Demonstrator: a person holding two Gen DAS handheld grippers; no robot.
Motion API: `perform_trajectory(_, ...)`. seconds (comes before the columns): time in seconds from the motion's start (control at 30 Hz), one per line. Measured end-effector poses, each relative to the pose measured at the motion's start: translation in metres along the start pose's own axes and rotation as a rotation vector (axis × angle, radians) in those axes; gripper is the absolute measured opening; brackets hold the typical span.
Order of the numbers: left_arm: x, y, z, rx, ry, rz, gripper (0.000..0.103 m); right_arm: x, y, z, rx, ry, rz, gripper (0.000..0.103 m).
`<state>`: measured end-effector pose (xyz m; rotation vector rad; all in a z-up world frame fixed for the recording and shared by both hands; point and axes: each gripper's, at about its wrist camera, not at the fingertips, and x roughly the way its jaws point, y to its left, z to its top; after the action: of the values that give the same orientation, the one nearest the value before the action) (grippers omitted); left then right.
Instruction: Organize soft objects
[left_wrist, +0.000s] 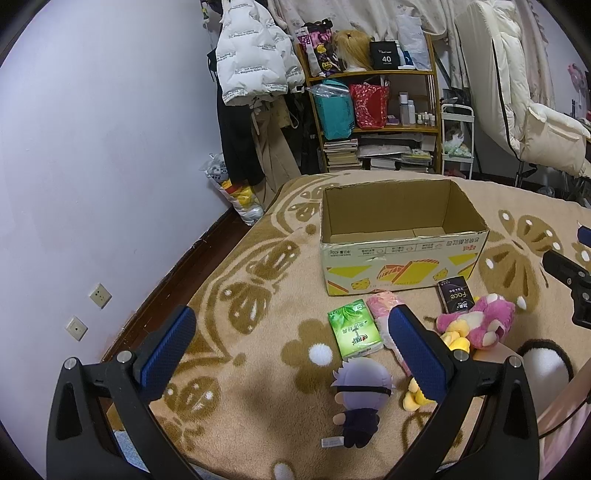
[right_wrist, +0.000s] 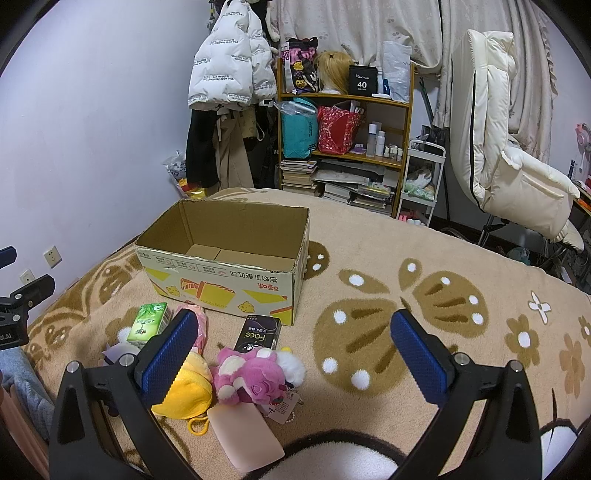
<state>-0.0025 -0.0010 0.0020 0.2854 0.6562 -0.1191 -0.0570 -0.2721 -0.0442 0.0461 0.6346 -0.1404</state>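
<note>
a bed (right_wrist: 443, 258) covered by a beige blanket with brown butterfly and flower patterns fills the lower part of both views, with a cluttered wooden shelf (right_wrist: 343, 155) and a white puffer jacket (right_wrist: 225, 70) against the wall behind it. on the blanket stands an open cardboard box (left_wrist: 399, 254) with yellow print on its side, upright and with nothing inside but its folded bottom flaps. the left hand-held gripper (left_wrist: 291, 350) hangs above the blanket with its blue pads spread wide apart, released and holding nothing; seen between its fingers lie a small plush doll with pale lilac hair and a dark outfit (left_wrist: 360, 395) and a green tissue pack (left_wrist: 354, 328). the right hand-held gripper (right_wrist: 299, 358) is likewise wide open and empty, its left pad hovering over the cluster of soft things without visibly touching any of them. that cluster sits in front of the box, near its printed side: a pink plush bear (right_wrist: 251, 373), touching a yellow plush (right_wrist: 188, 391) on its left, with a small white fluffy toy (right_wrist: 291, 363) peeking out behind it. a pink patterned soft roll (left_wrist: 384, 306) lies just beside the green pack, and a black tissue pack marked "face" (right_wrist: 260, 334) lies close to the box's front. a flat pale pink pad (right_wrist: 245, 432) rests on the blanket nearest the camera in the right wrist view, just below the bear and beside its paper tag (right_wrist: 280, 408).
</note>
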Motion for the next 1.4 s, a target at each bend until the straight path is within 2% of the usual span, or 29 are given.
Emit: perform_trajectory(1.4, 0.0015, -0.0026, -0.0027, 0.006, -0.001, 0.006, 0.103, 0.0003, -0.0030, 0.0004, -0.002, 0.005, 0.003, 0.103)
